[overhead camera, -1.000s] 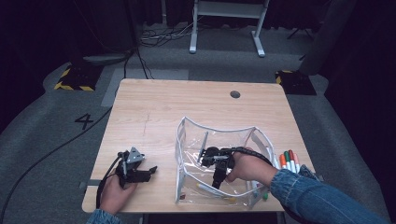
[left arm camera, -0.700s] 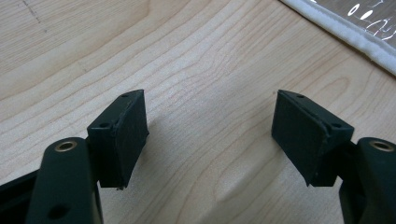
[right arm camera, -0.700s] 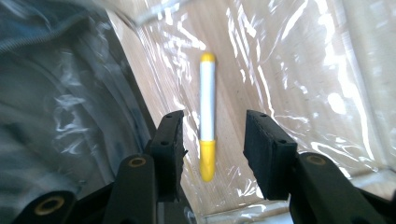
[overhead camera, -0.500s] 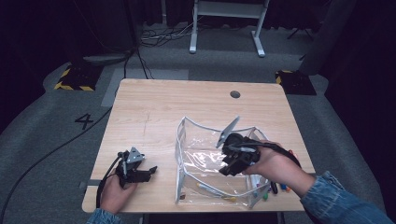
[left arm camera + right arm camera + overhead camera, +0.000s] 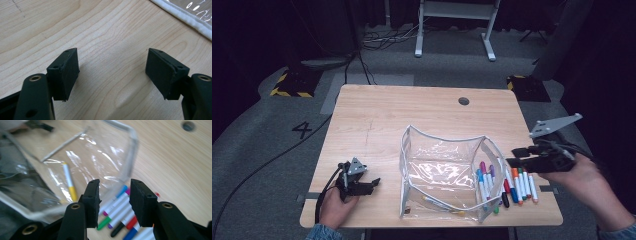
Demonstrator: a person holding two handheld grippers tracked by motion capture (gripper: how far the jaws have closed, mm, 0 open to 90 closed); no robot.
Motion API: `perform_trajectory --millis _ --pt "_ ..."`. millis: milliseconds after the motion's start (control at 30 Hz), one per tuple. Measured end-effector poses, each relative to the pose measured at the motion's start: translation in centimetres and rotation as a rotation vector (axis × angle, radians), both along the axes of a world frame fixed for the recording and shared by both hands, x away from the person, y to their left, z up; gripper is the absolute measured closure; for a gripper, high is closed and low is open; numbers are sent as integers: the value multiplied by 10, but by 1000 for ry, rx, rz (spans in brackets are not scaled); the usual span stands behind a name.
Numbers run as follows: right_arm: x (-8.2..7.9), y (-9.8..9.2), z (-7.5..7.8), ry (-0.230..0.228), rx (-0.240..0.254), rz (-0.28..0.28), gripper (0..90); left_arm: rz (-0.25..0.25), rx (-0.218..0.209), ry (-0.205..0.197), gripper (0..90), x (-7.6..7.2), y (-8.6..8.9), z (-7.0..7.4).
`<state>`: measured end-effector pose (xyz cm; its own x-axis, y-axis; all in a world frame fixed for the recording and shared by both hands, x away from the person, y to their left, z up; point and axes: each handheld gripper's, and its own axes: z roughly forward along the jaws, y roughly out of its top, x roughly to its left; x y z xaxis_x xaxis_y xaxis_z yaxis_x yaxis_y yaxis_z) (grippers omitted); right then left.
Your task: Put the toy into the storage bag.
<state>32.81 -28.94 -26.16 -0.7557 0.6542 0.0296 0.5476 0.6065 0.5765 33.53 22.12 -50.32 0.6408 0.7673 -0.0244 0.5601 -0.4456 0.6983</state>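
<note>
Clear plastic with a white piped edge makes up the pouch (image 5: 447, 172), which stands open near the front edge of the wooden table (image 5: 412, 115), right of the middle. Inside it lies one yellow-capped marker (image 5: 439, 204), flat on the pouch's floor near the front. Just beside the pouch's right wall a row of markers (image 5: 512, 182) lies on the table, caps in purple, blue, green, red, orange and black, some seen through the plastic.

The right gripper (image 5: 516, 156) is held in the air past the right edge of the table, above and to the right of the marker row, touching nothing. In the right gripper view its jaws stand partly apart with nothing between the pads (image 5: 93, 195), and the markers and pouch wall lie below them.

The left gripper (image 5: 371, 184) rests low on the table at the front left corner, well apart from the pouch. In the left gripper view its jaws stand wide apart over bare wood, with only the pouch's white edge (image 5: 185, 18) in the far corner.
</note>
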Motion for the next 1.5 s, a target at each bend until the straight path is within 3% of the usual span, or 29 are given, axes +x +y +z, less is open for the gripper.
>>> perform_trajectory --millis 33,67,300,333,400,433,467,600,633,700,800,900,1100,1267,1333,1500 --pt "2 -11 -3 4 3 -32 598 0 0 0 269 0 0 0" --pt "6 -32 -10 -2 -10 -101 594 1 -2 0 268 0 0 0" --pt "25 -82 -55 31 -45 -282 580 -1 0 0 268 0 0 0" --pt "25 -82 -55 31 -45 -282 580 -1 0 0 268 0 0 0" --pt "33 -98 -81 59 -58 -336 575 2 -2 1 268 0 0 0" --pt "33 -98 -81 59 -58 -336 575 2 -2 1 268 0 0 0" --pt "37 -105 -98 81 -64 -367 569 1 -2 -1 268 0 0 0" --pt "39 -115 -130 135 -86 -395 571 2 -1 0 268 0 0 0" --pt "39 -115 -130 135 -86 -395 571 2 -1 0 268 0 0 0" --pt "42 -121 -150 163 -112 -419 574 1 -1 0 268 0 0 0" --pt "45 -124 -166 202 -108 -436 574 3 -2 1 268 0 0 0" --pt "46 -122 -173 223 -109 -439 578 0 1 -1 267 0 0 0" --pt "52 -124 -192 266 -156 -473 639 3 -2 1 268 0 0 0" --pt "56 -126 -198 275 -199 -512 710 3 -2 0 268 0 0 0" --pt "59 -127 -200 276 -192 -543 755 3 -1 0 267 0 0 0" --pt "61 -127 -199 281 -188 -575 763 4 -3 1 267 0 0 0"
